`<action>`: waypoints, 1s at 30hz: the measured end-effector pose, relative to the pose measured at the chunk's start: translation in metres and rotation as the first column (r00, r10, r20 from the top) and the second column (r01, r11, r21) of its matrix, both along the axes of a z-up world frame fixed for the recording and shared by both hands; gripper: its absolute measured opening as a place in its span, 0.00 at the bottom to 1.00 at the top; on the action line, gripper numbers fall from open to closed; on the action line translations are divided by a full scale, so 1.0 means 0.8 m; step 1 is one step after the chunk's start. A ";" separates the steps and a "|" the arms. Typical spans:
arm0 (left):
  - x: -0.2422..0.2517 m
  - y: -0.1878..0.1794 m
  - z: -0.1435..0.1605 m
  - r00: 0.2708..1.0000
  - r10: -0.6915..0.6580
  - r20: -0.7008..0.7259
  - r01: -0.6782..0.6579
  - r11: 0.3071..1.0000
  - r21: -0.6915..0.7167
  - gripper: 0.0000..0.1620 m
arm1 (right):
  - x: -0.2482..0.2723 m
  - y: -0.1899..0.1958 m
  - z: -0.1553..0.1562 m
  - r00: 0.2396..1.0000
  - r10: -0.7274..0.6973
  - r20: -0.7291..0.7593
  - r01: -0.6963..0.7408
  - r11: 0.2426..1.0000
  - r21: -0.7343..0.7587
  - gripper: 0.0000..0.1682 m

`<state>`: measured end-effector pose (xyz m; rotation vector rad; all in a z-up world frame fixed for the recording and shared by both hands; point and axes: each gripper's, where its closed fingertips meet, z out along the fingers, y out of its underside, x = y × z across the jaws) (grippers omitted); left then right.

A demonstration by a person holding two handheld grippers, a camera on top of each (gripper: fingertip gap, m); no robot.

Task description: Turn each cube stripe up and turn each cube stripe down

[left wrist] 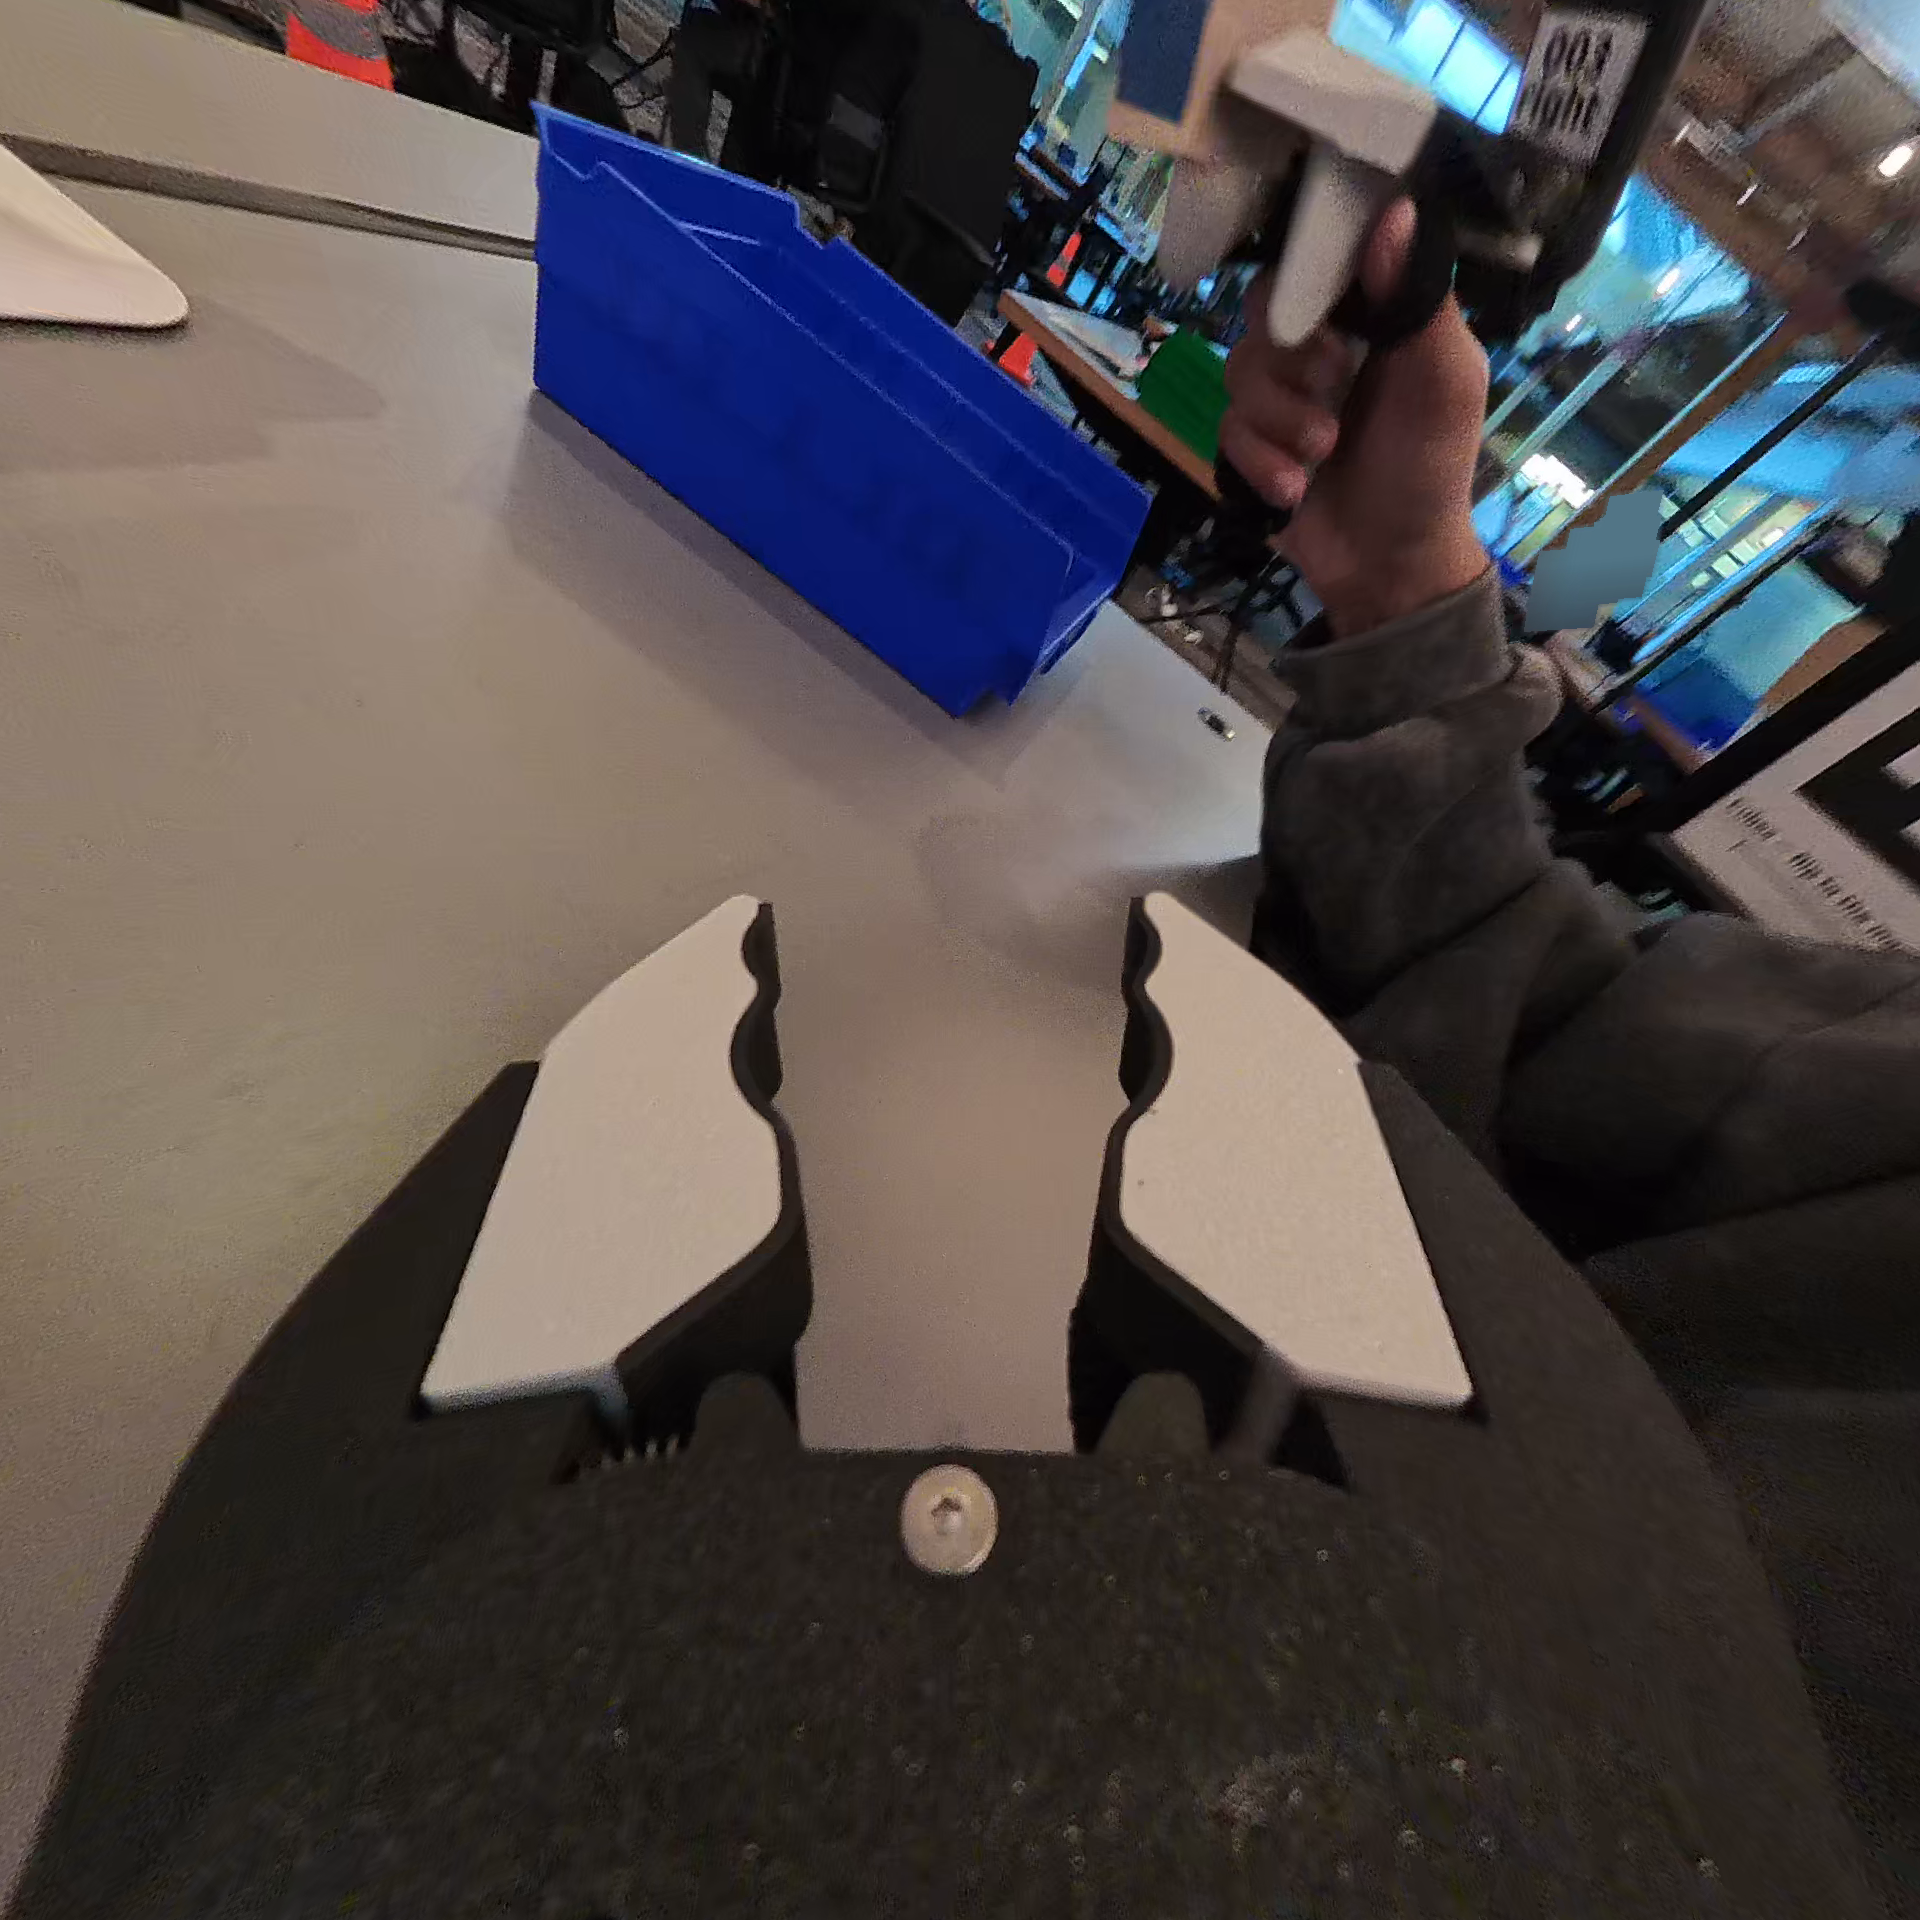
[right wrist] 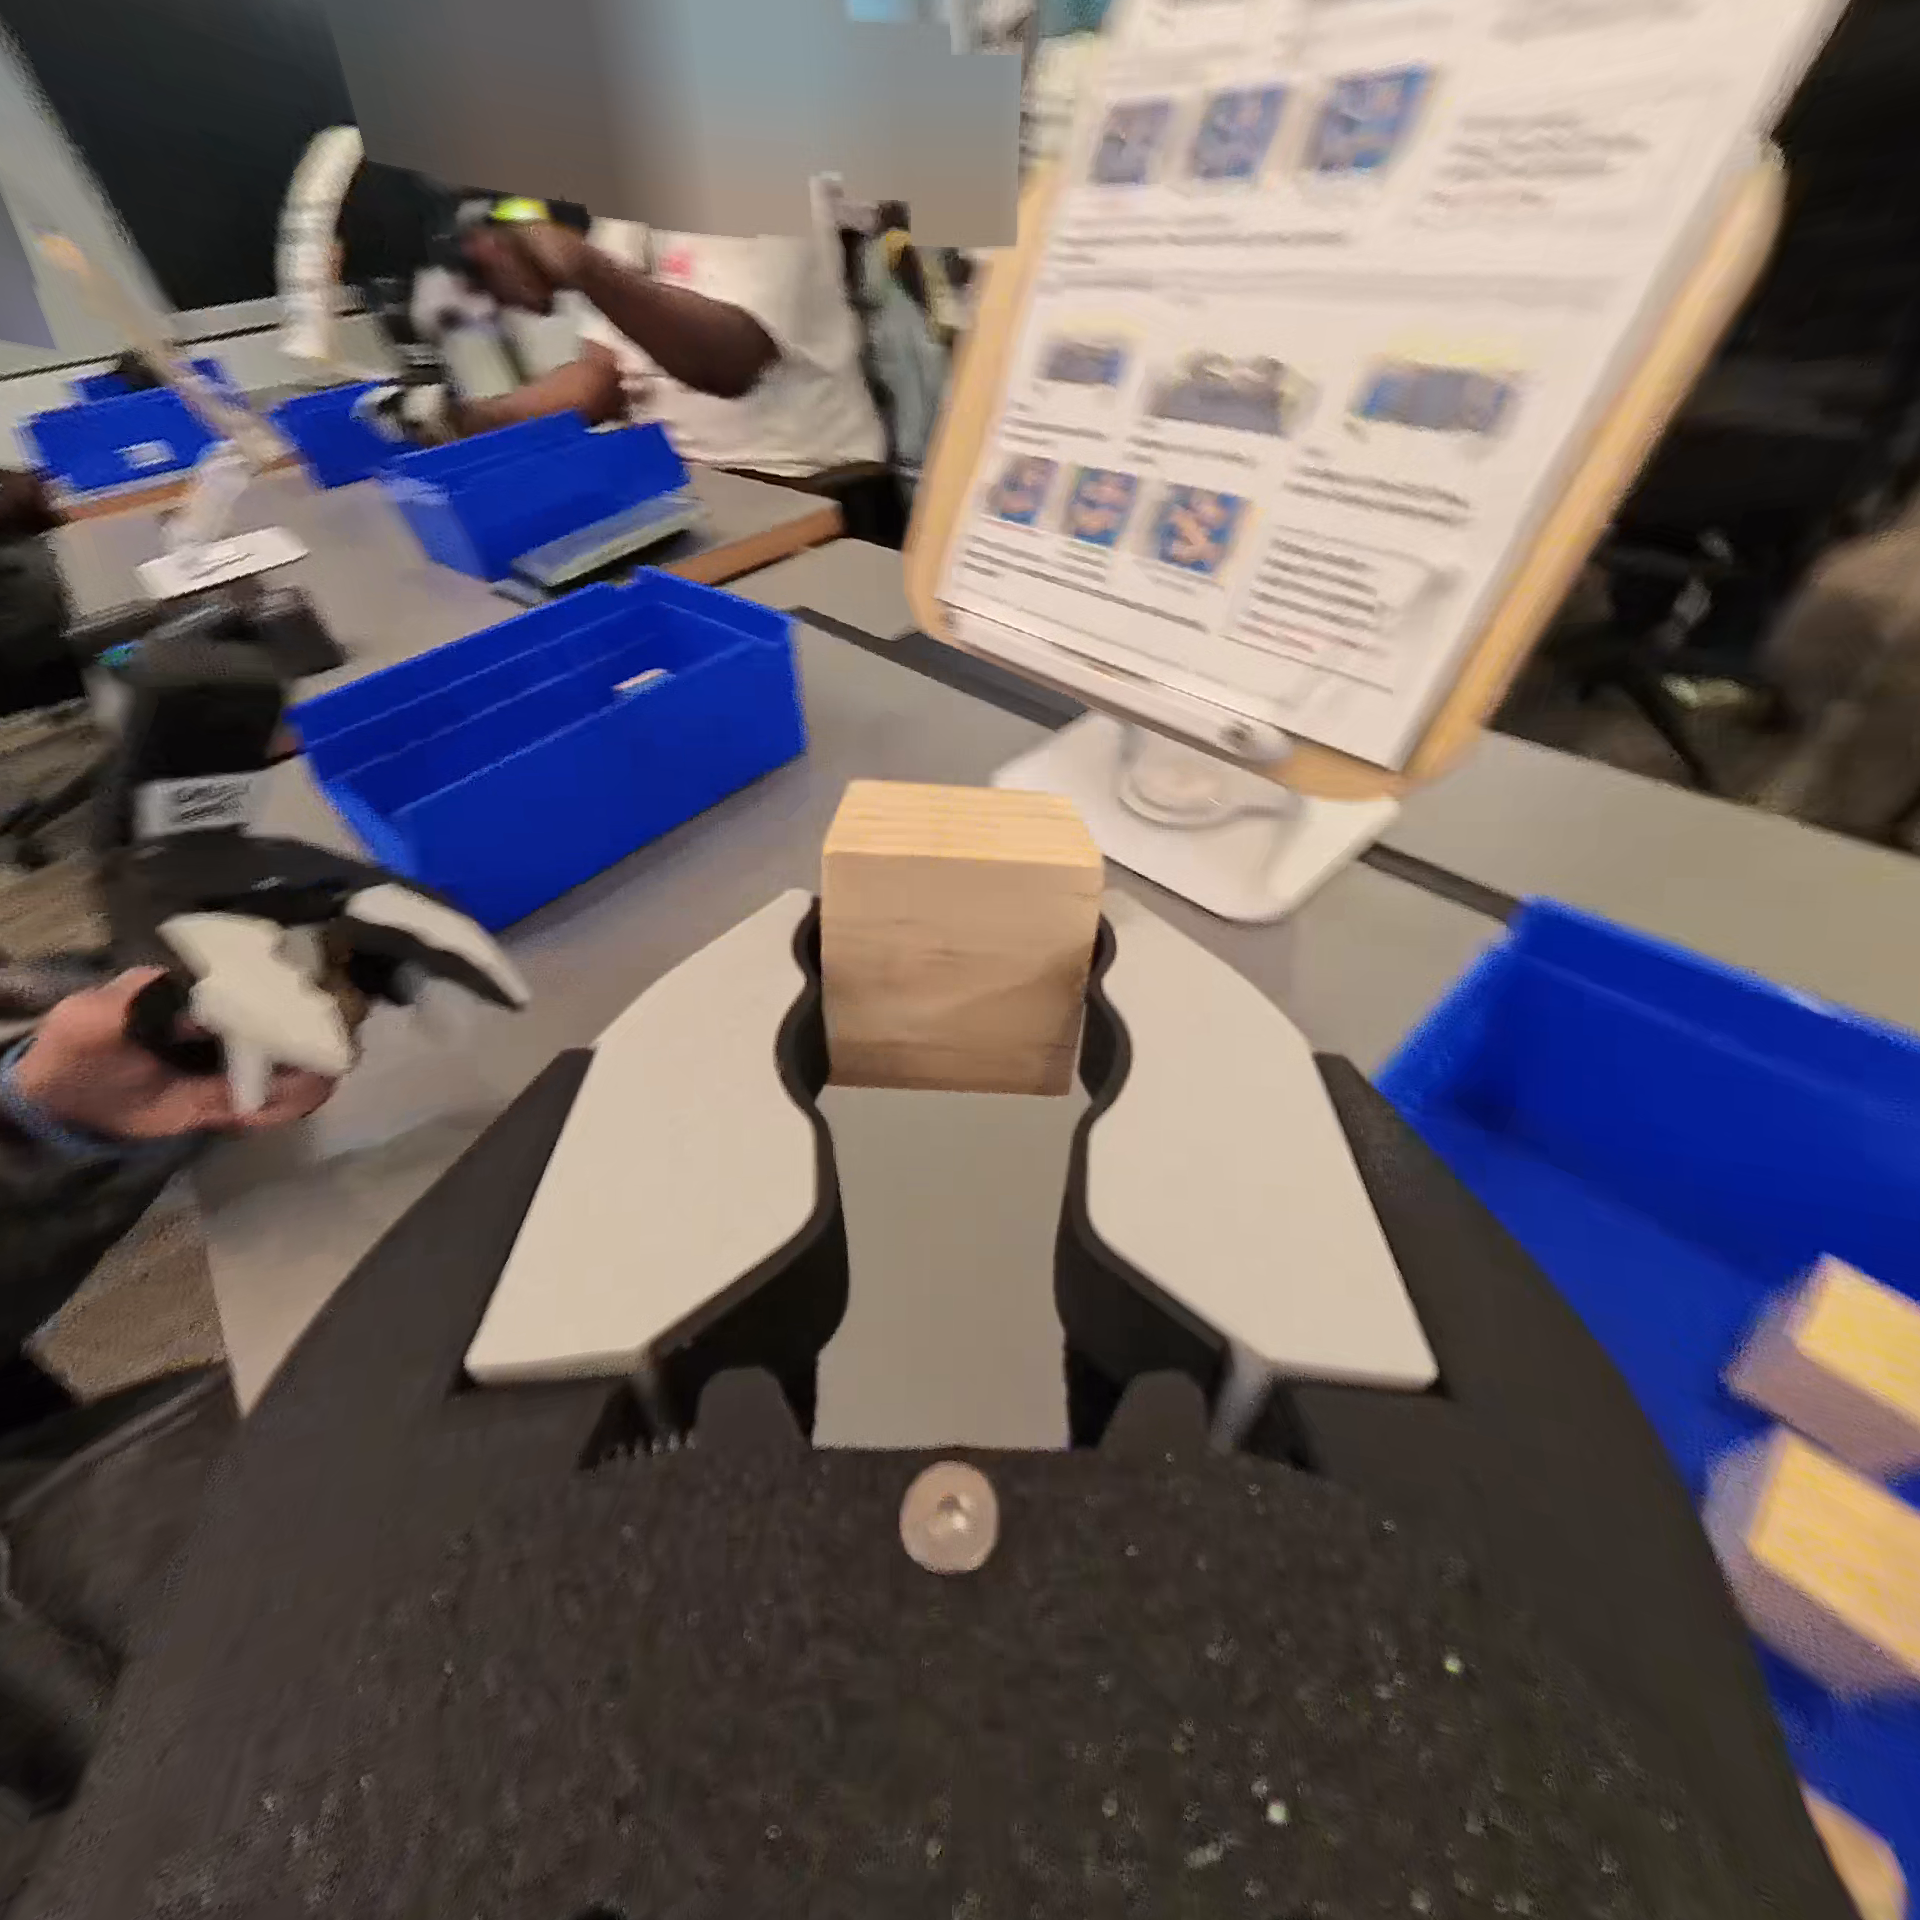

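Cube (right wrist: 961,940) of pale wood sits clamped between the tips of the right tongs (right wrist: 954,961), held clear above the grey table (right wrist: 1662,831); its two side faces are pressed by the black pads while its top and near faces stay exposed. No stripe shows on the faces visible, so I cannot tell which way the stripe points. It looks rigid, light and square-edged, with a dry grain that should not slip; I judge that flat opposite faces near the middle are the best place to grip, since a corner hold would let it twist.

Left tongs (left wrist: 951,935) are spread wide and hold nothing, hovering low over bare table; in the right wrist view they appear to the cube's left, gripped by a hand (right wrist: 125,1049).

Beyond the cube to its left stands an open blue bin (right wrist: 561,748). To the cube's right and nearer the camera, a second blue bin (right wrist: 1621,1122) holds more wooden blocks (right wrist: 1839,1371), blurred at the frame edge, with what seem yellowish faces. Just behind the cube rises an instruction sheet on a wooden board (right wrist: 1340,364) with a white base (right wrist: 1195,831); that base is the closest obstacle if the cube is set down further forward. Other people work at tables far behind. The table directly under the cube looks free for placing.
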<state>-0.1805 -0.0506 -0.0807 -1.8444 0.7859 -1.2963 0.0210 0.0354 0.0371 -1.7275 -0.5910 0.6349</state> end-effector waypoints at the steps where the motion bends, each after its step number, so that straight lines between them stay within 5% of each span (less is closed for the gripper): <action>1: 0.001 -0.002 0.000 1.000 0.000 -0.023 0.000 1.000 0.023 0.39 | 0.020 0.012 -0.003 0.997 -0.078 0.007 0.078 0.996 -0.037 0.27; 6: 0.006 -0.011 0.004 0.999 -0.016 -0.051 0.019 0.997 0.075 0.38 | 0.125 0.089 -0.060 0.888 -0.403 0.220 0.455 0.836 -0.306 0.27; 10: 0.008 -0.013 0.001 0.998 -0.030 -0.063 0.034 0.997 0.062 0.38 | 0.146 0.146 -0.152 0.858 -0.332 0.391 0.512 0.620 -0.595 0.28; 14: 0.007 -0.013 0.001 0.997 -0.029 -0.066 0.033 0.998 0.057 0.38 | 0.155 0.182 -0.218 0.803 -0.232 0.550 0.590 0.444 -0.674 0.27; 21: 0.004 -0.013 0.001 0.997 -0.034 -0.069 0.037 0.998 0.041 0.38 | 0.153 0.211 -0.263 0.768 -0.190 0.612 0.635 0.349 -0.689 0.27; 30: 0.008 -0.017 -0.003 0.995 -0.052 -0.086 0.055 0.998 0.030 0.38 | 0.152 0.211 -0.274 0.766 -0.206 0.609 0.637 0.370 -0.676 0.31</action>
